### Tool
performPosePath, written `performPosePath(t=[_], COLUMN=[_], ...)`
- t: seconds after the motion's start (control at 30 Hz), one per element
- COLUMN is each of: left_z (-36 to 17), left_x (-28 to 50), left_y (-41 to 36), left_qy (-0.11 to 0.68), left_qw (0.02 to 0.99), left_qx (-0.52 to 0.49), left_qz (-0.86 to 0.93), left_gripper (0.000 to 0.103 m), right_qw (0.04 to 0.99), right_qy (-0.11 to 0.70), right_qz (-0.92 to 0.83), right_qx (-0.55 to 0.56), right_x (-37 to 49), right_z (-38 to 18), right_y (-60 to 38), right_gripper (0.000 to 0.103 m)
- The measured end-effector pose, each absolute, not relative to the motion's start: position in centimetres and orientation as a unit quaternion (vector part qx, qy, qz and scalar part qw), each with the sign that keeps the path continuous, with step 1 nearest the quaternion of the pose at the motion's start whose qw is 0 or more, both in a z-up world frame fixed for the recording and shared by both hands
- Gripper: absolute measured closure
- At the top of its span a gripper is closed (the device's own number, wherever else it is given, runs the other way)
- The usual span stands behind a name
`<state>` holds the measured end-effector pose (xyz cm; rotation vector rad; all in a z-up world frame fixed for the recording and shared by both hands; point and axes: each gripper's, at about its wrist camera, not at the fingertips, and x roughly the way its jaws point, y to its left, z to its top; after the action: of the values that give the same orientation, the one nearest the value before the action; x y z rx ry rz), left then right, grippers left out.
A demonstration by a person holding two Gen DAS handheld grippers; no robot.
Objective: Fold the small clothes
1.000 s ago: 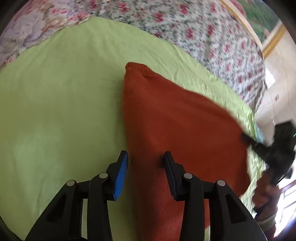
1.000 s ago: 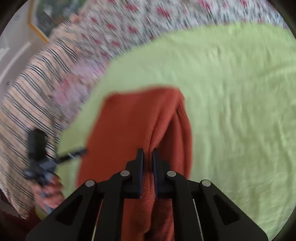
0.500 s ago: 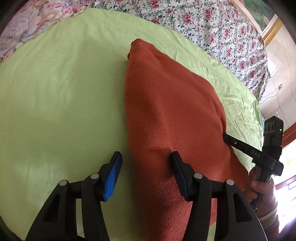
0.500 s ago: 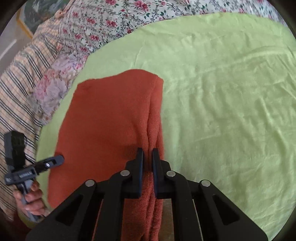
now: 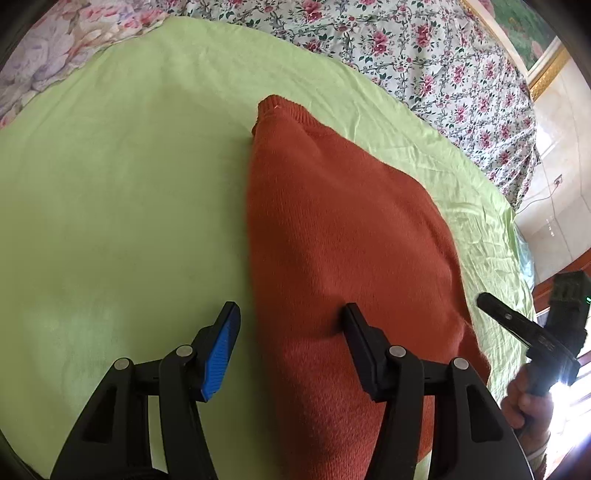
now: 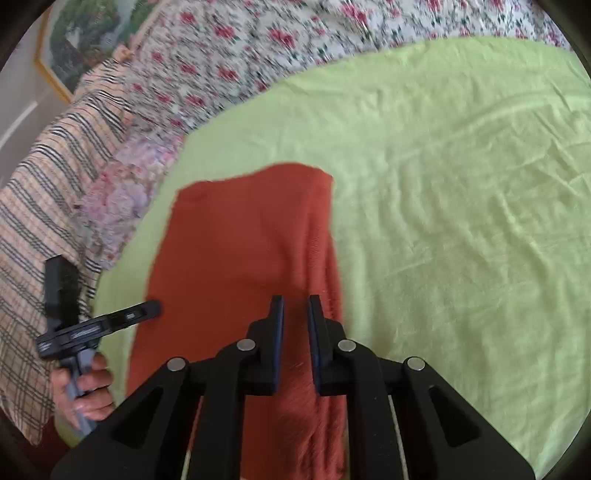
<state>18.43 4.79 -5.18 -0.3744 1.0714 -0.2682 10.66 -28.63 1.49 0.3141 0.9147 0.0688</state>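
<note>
My rust sweater [image 6: 236,258] runs off the bottom edge in both views, near hem hidden under my fingers. R wrist view's smeared, esp. floral quilt [image 6: 236,62]. Framed picture [image 5: 524,33] cut off at corner.

The left gripper [image 5: 290,317] has spread its jaws wider than 1 second ago: then its pads sat close on either side of the fold edge of the rust-orange knit garment [image 5: 343,236], now they stand well apart with that edge lying loose between them. The garment, then lifted and blurred on the side toward the right gripper [image 6: 295,308], now lies flat on the green sheet [image 5: 122,192]. The right gripper's jaws, pinched on a raised ridge of the knit in both earlier views, are opening; a narrow gap shows, the cloth between them no longer bunched up.
</note>
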Motion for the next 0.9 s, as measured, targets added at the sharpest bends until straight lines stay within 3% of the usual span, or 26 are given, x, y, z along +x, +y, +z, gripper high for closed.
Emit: performPosePath(t=[0.2,0.27,0.33,0.47,0.6,0.73,0.9], left_z=[-5.4,-5.6,-5.5,-4.8,-3.9,-4.4,-6.0], left_x=[17.0,15.9,14.5,11.6,7.3,3.4,2.4], left_y=[4.1,4.0,4.2,5.2,5.5,4.3,2.3], left_qy=[0.509,0.511,0.510,0.503,0.489,0.484,0.487], left_qw=[0.831,0.827,0.825,0.828,0.846,0.854,0.860], left_qx=[-0.182,-0.185,-0.194,-0.197,-0.160,-0.119,-0.074], left_qz=[-0.135,-0.139,-0.145,-0.151,-0.141,-0.147,-0.132], left_gripper=[0.045,0.045,0.045,0.045,0.045,0.045,0.045], right_qw=[0.887,0.884,0.882,0.872,0.871,0.872,0.865], right_qy=[0.433,0.437,0.441,0.456,0.465,0.471,0.484], right_qz=[0.065,0.084,0.099,0.118,0.103,0.070,0.053], right_qx=[0.147,0.145,0.133,0.131,0.121,0.116,0.121], right_x=[11.5,12.5,13.6,14.1,11.3,6.9,2.9], right_z=[3.1,3.2,3.3,2.8,2.4,2.0,0.8], right_y=[-27.3,-26.3,-24.9,-23.5,-23.8,-25.4,-26.8], right_gripper=[0.087,0.083,0.067,0.066,0.064,0.053,0.052])
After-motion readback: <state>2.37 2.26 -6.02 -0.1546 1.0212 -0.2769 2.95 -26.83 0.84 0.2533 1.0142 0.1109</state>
